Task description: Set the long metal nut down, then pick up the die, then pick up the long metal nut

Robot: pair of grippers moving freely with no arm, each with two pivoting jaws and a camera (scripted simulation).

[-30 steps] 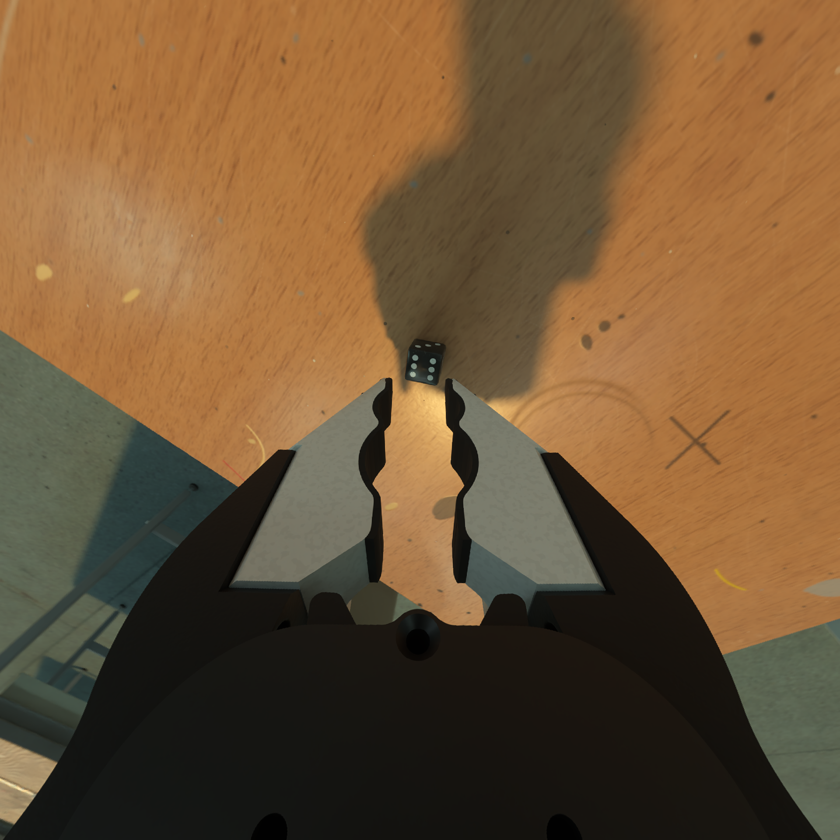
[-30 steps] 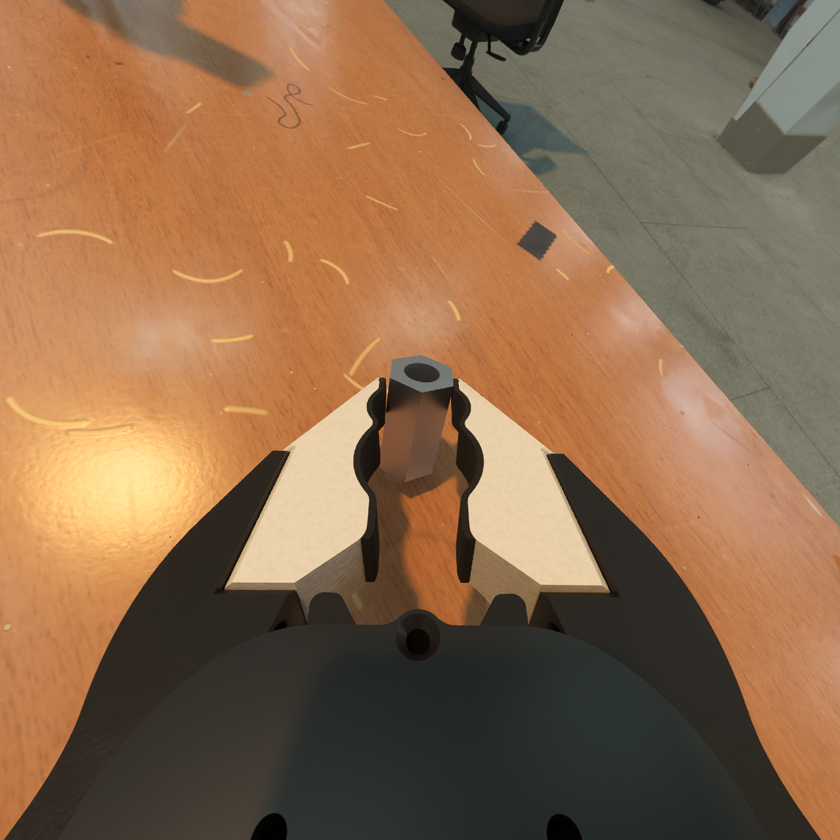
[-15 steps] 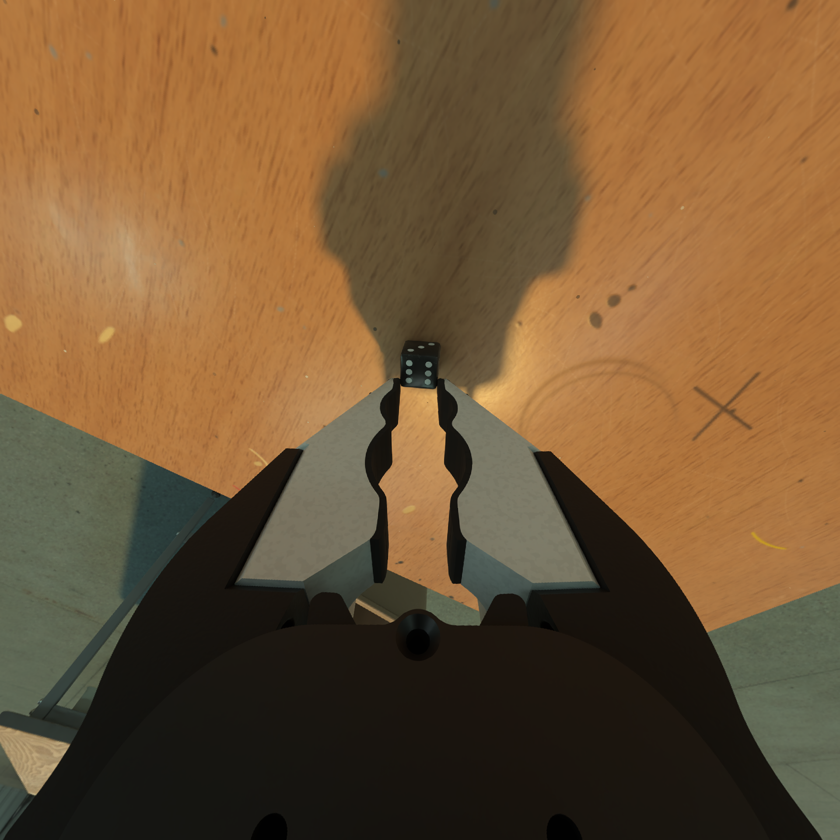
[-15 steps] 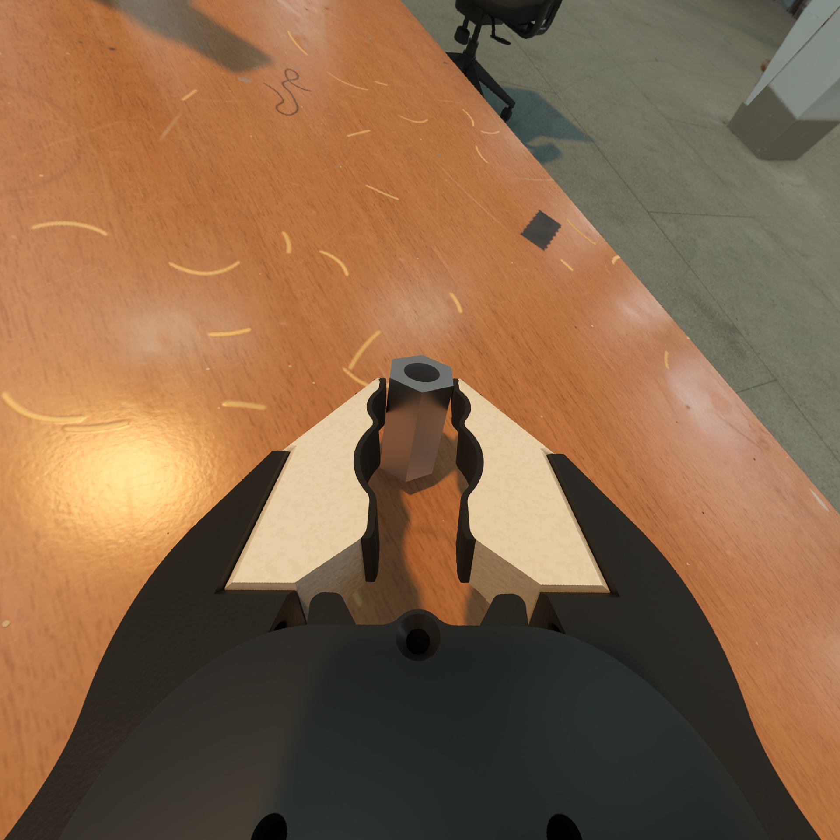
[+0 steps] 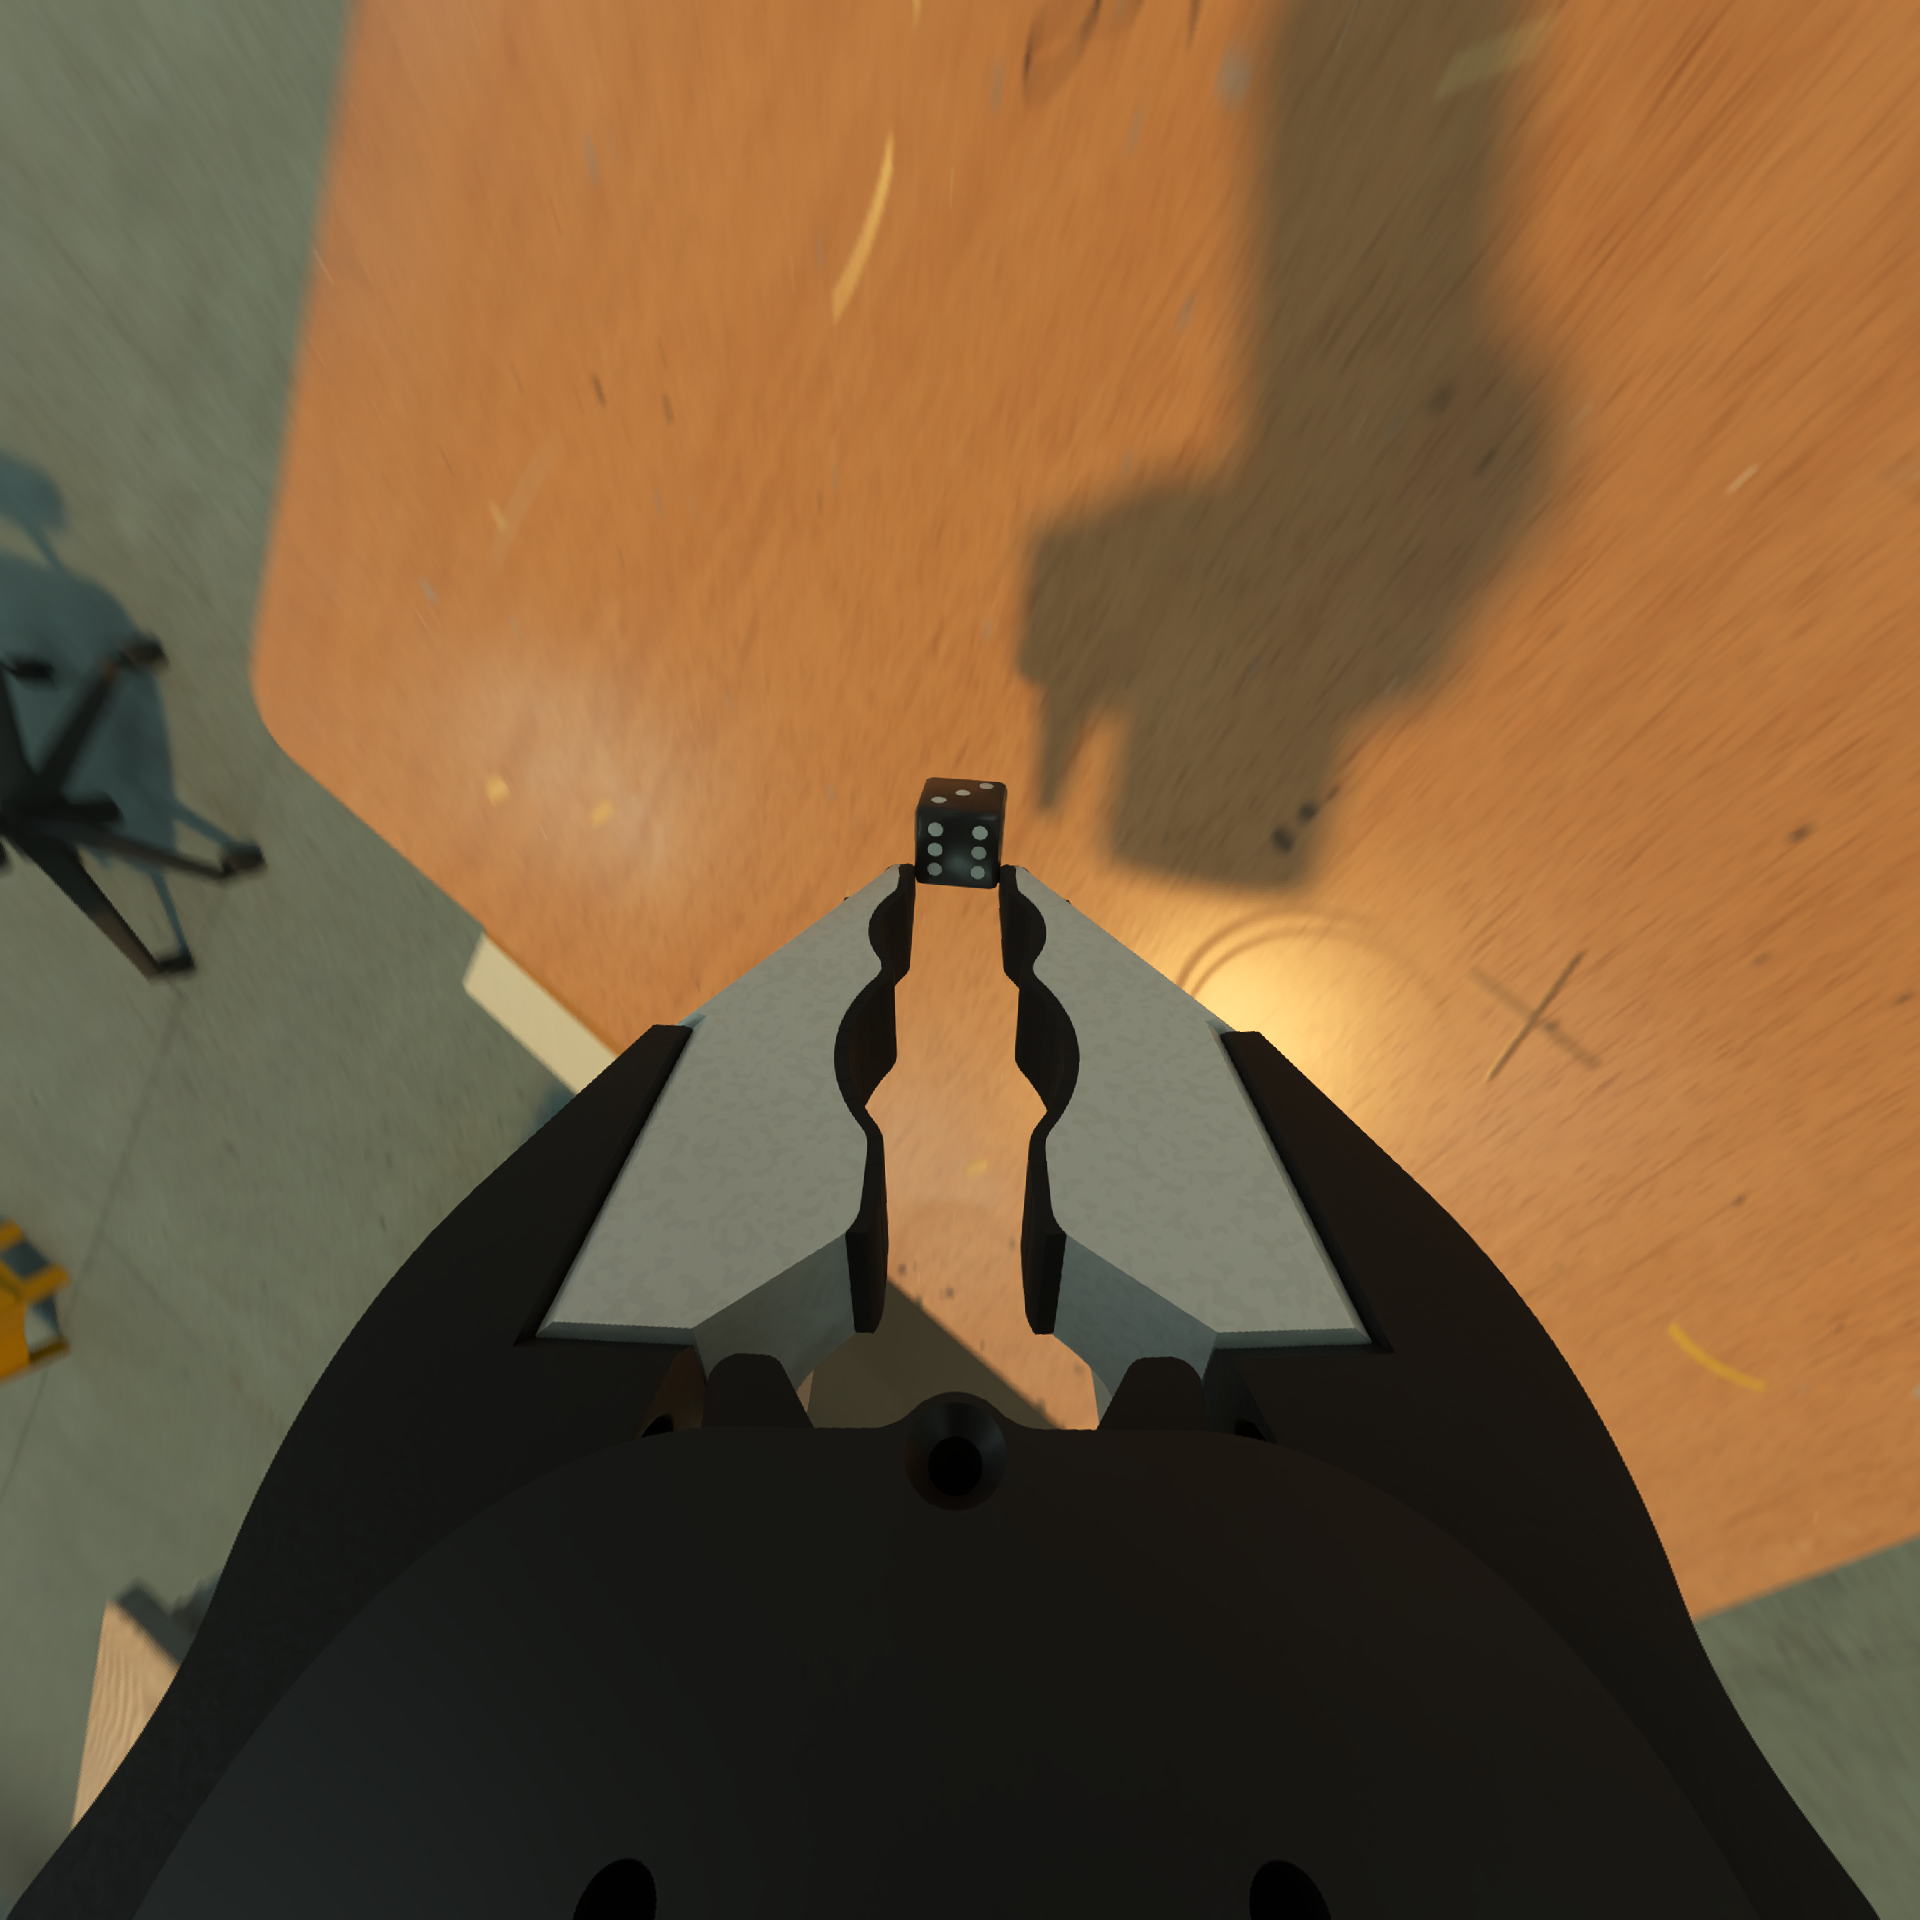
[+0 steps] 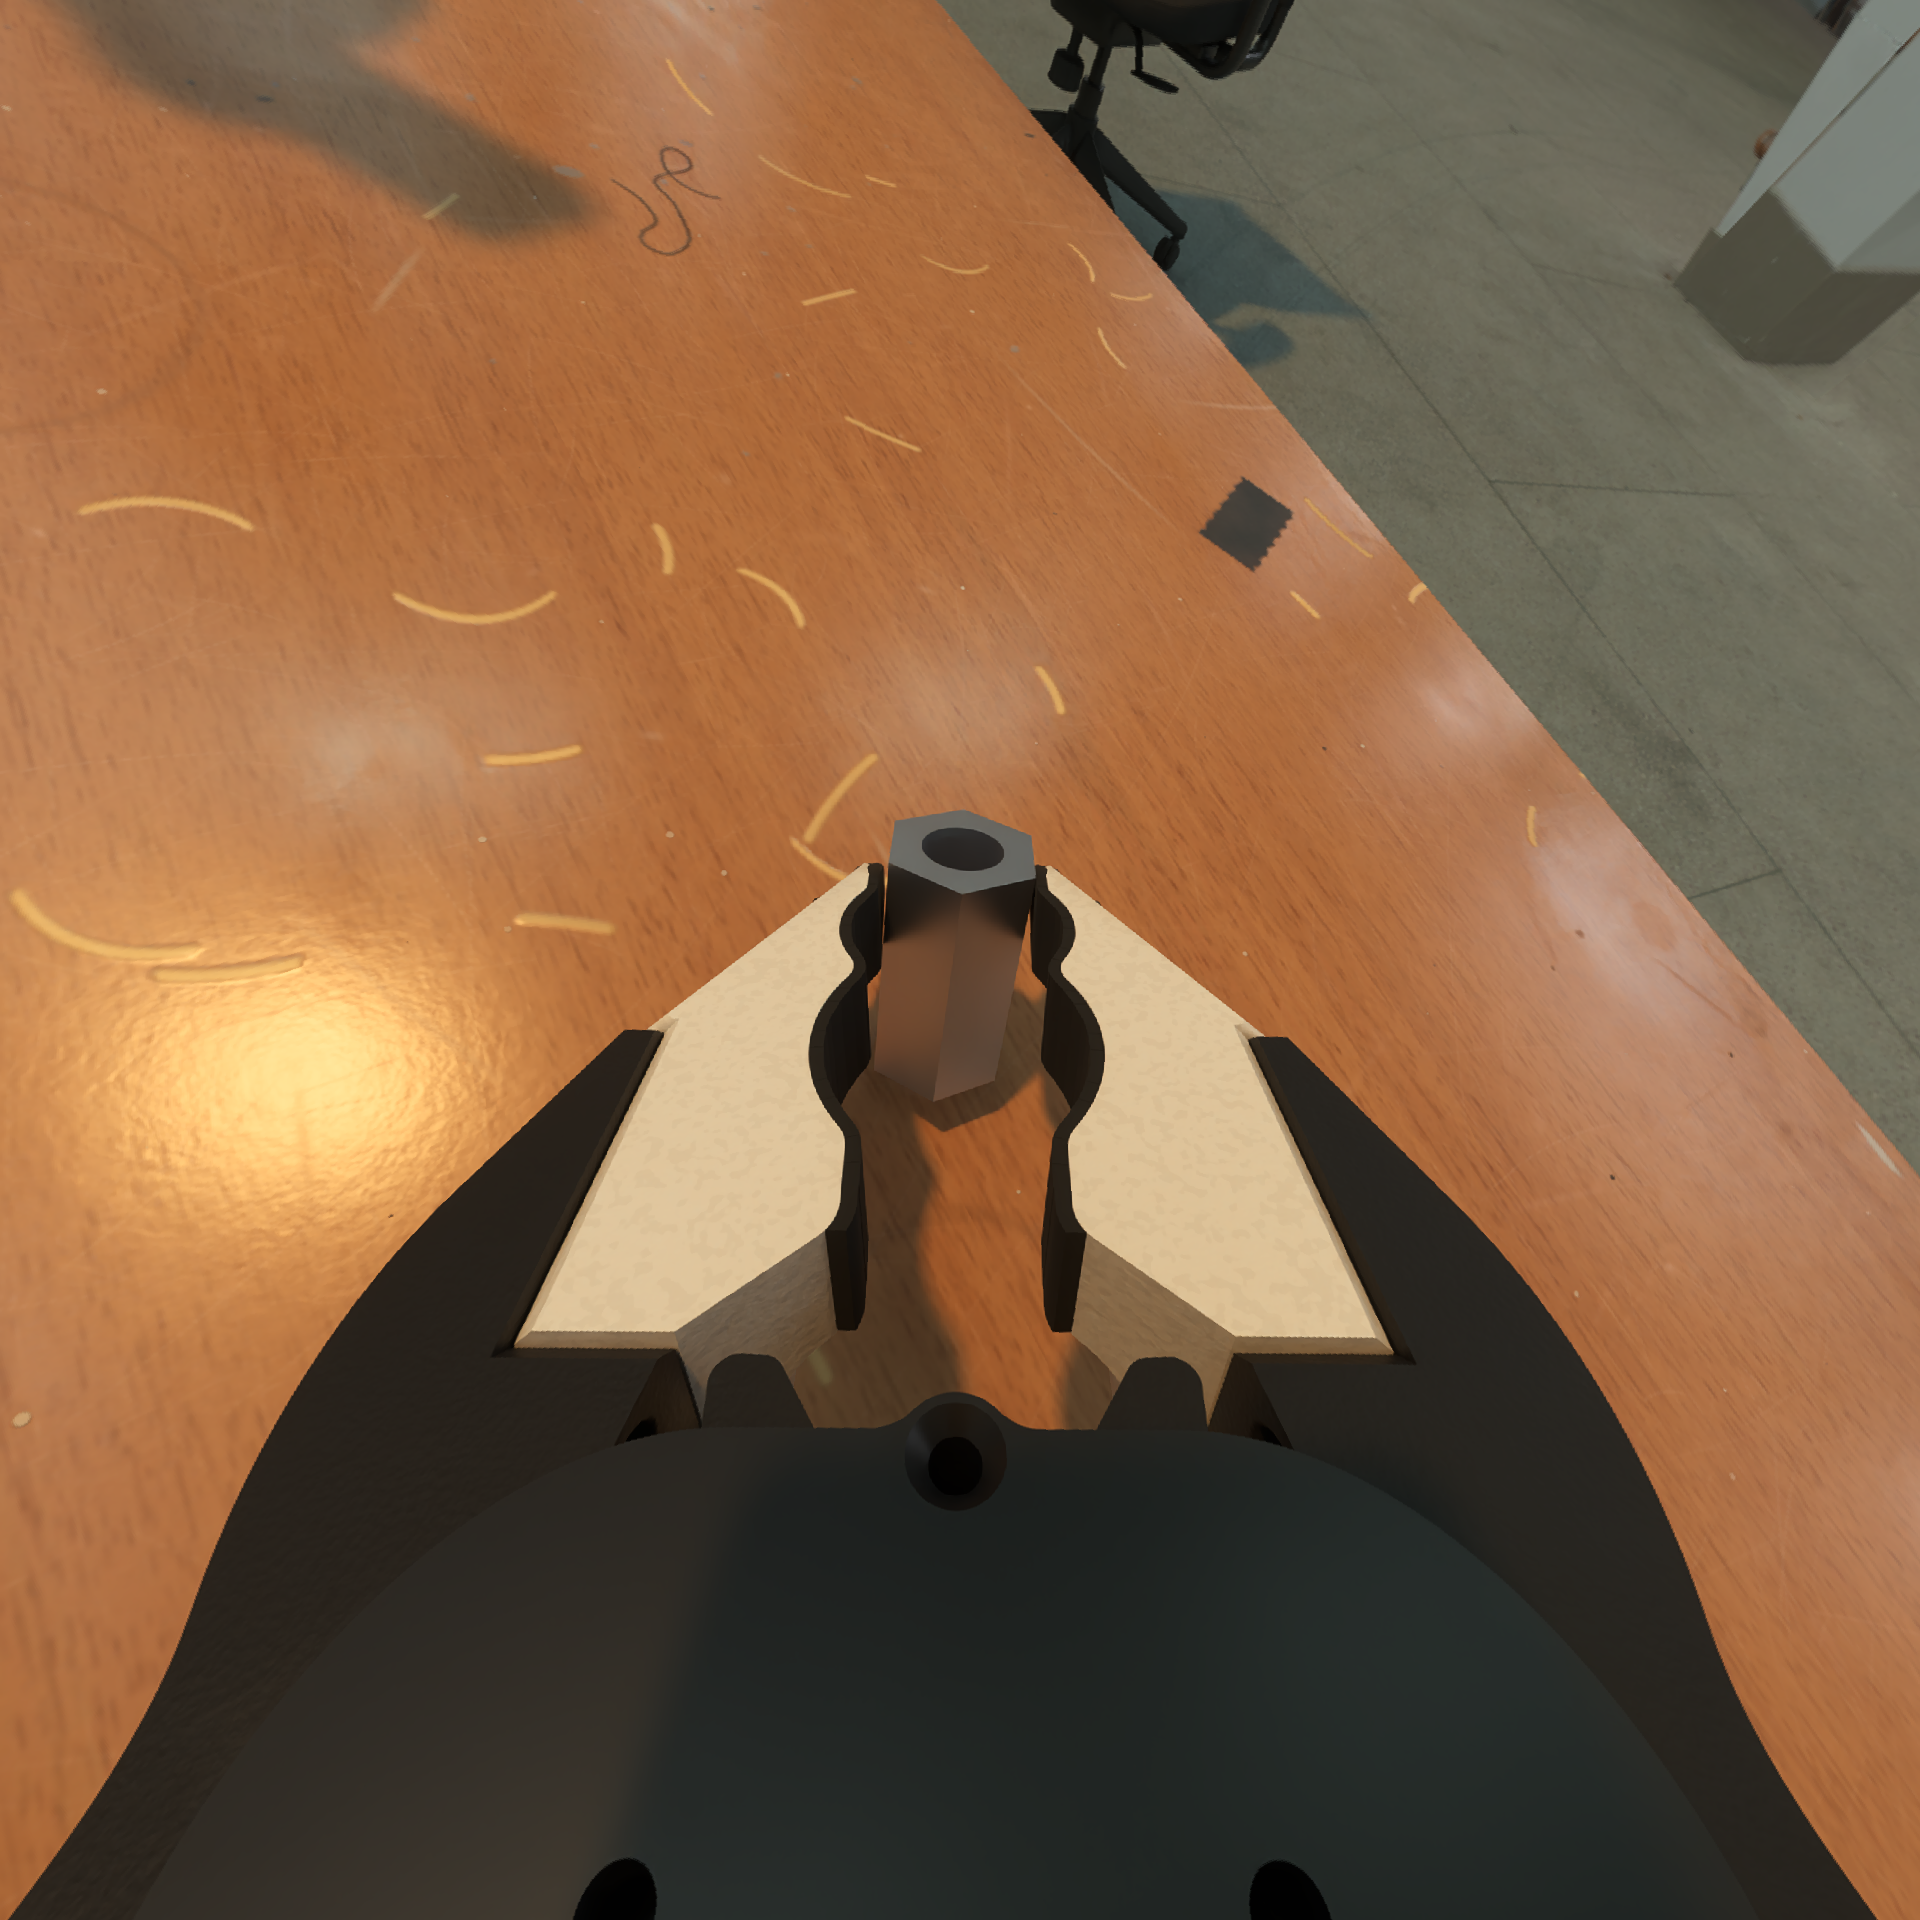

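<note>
Die point(image 5: 960, 831): pinched at the fingertips of my left gripper point(image 5: 957, 879), above the table point(image 5: 727, 416)
Long metal nut point(image 6: 951, 961): upright, clamped in my right gripper point(image 6: 956, 883)

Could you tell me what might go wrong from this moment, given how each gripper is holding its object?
1. The left gripper pinches the black die only at its very fingertips, above the table; a jolt could squirt it free.
2. The right gripper grips the long metal nut near its top end, so it may pivot or slip.
</note>
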